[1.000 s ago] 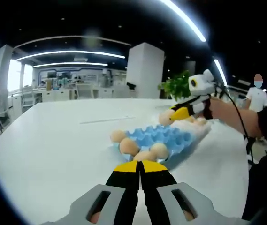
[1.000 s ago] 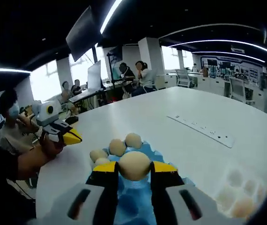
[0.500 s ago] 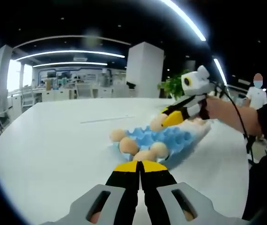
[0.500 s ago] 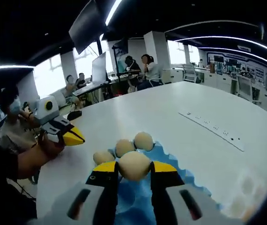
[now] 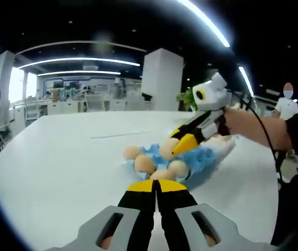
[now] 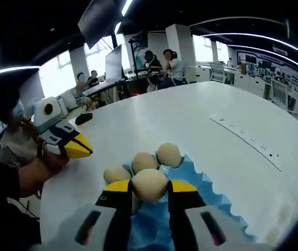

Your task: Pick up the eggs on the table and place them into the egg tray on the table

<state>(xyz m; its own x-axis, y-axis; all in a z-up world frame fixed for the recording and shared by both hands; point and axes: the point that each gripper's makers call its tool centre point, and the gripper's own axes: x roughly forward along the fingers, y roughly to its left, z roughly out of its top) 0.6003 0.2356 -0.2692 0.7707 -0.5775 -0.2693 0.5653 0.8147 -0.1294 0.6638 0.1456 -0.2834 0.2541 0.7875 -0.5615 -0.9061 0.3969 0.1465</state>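
A blue egg tray (image 5: 203, 158) lies on the white table (image 5: 59, 157) with three eggs (image 5: 144, 164) along its near side. My right gripper (image 5: 179, 144) comes in from the right over the tray, shut on an egg (image 5: 166, 148). In the right gripper view that egg (image 6: 149, 184) sits clamped between the yellow-tipped jaws of my right gripper (image 6: 150, 187), just above the blue tray (image 6: 201, 198), right beside three seated eggs (image 6: 168, 154). My left gripper (image 5: 156, 186) is shut with nothing in it, hanging short of the tray's near edge; it also shows at the left (image 6: 77, 148).
Loose eggs (image 5: 223, 137) lie on the table beyond the tray. A long power strip (image 6: 245, 142) runs across the table. A white pillar (image 5: 162, 78) and desks with seated people (image 6: 162, 65) stand behind. Another person (image 5: 287, 107) is at the far right.
My right gripper has carried the egg leftward and down over the tray, closer to the seated eggs. My left gripper has held still.
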